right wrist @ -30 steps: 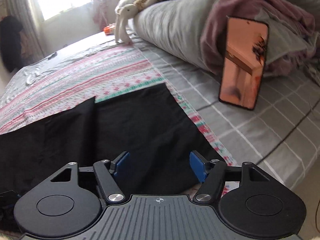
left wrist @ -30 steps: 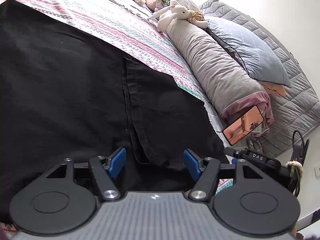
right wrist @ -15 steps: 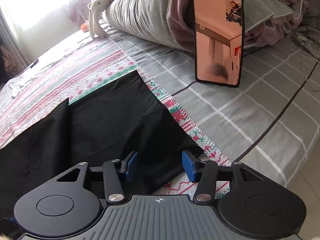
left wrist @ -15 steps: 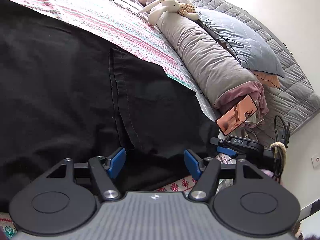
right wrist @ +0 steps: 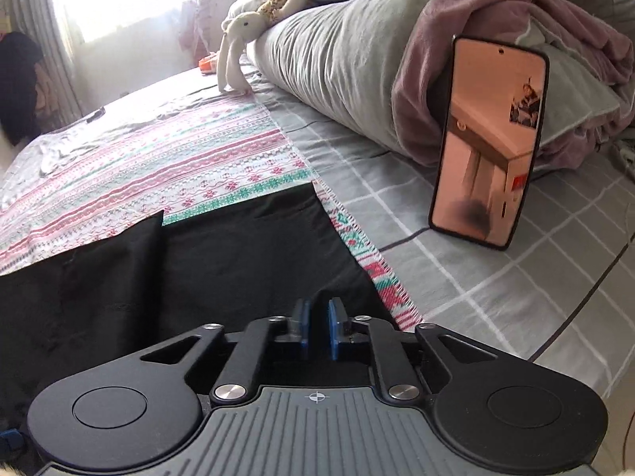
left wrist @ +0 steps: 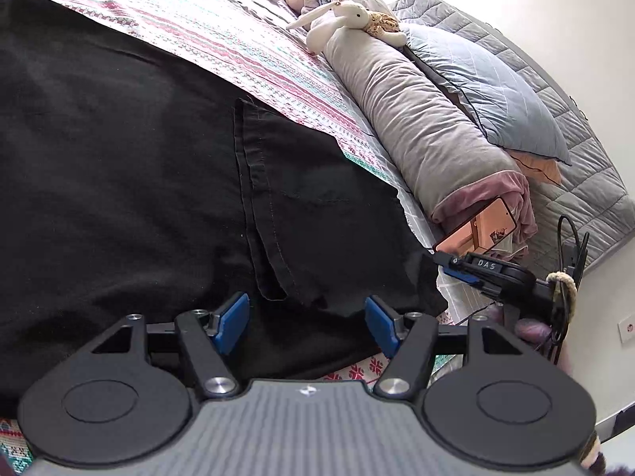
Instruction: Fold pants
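Observation:
Black pants lie flat on a patterned cloth on the bed. Their waist end, with fly seam, points toward me. My left gripper is open, its blue pads either side of the waist edge near the fly. My right gripper has its pads nearly closed at the pants' near right corner, on the black fabric. The right gripper also shows in the left wrist view, at the pants' right edge.
A phone stands propped against a rolled grey and mauve duvet. A white plush rabbit and grey pillows lie along the far side. Grey checked sheet lies to the right, with cables beyond.
My right gripper's pads closed from wide open to nearly together at the pants' corner. My left gripper stayed open and shifted slightly over the waist edge.

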Action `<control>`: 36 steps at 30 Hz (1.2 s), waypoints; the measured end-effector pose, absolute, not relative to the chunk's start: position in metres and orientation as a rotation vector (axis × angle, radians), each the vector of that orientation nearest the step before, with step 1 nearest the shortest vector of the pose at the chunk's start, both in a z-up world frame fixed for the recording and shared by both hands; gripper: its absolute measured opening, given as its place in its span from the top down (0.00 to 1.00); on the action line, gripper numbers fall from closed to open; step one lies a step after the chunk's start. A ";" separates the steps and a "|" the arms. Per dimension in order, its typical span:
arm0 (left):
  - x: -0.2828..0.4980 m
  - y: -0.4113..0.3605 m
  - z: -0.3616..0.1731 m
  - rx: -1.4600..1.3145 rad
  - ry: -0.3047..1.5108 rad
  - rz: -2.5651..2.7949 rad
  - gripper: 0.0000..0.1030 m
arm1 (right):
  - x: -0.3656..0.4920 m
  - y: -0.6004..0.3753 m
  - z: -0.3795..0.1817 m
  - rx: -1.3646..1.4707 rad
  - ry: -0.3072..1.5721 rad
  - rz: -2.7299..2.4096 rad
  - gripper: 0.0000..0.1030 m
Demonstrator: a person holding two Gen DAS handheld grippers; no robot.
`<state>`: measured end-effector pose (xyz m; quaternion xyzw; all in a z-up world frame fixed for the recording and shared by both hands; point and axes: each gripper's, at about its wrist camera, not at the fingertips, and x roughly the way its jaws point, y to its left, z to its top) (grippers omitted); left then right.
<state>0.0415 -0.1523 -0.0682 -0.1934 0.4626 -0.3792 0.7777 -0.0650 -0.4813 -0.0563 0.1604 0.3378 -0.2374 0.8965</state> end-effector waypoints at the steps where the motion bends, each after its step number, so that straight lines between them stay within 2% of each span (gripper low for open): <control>1: 0.041 -0.154 -0.068 -0.420 1.002 -0.822 0.21 | -0.063 -0.486 -0.052 0.316 0.707 -0.486 0.58; 2: 0.041 -0.155 -0.068 -0.420 1.002 -0.824 0.21 | -0.062 -0.490 -0.049 0.299 0.712 -0.480 0.46; 8: 0.035 -0.168 -0.065 -0.383 0.999 -0.846 0.21 | -0.045 -0.520 -0.060 0.295 0.770 -0.428 0.47; 10: 0.035 -0.170 -0.065 -0.373 0.997 -0.845 0.21 | -0.042 -0.526 -0.069 0.298 0.804 -0.410 0.62; 11: 0.035 -0.171 -0.066 -0.373 0.998 -0.845 0.21 | -0.041 -0.527 -0.074 0.294 0.819 -0.398 0.80; 12: 0.036 -0.172 -0.067 -0.376 1.000 -0.843 0.21 | -0.041 -0.527 -0.077 0.289 0.828 -0.385 0.88; 13: 0.036 -0.172 -0.068 -0.379 1.004 -0.841 0.21 | -0.042 -0.526 -0.078 0.280 0.821 -0.375 0.90; 14: 0.037 -0.173 -0.069 -0.380 1.007 -0.839 0.21 | -0.043 -0.523 -0.078 0.272 0.817 -0.363 0.99; 17: 0.038 -0.171 -0.069 -0.381 1.005 -0.832 0.21 | -0.047 -0.516 -0.069 0.273 0.793 -0.331 0.99; 27: 0.040 -0.156 -0.064 -0.406 0.971 -0.789 0.21 | -0.036 -0.450 0.015 0.273 0.619 -0.111 0.99; 36: 0.042 -0.132 -0.061 -0.434 0.942 -0.717 0.21 | -0.003 -0.364 0.020 0.192 0.667 0.114 0.99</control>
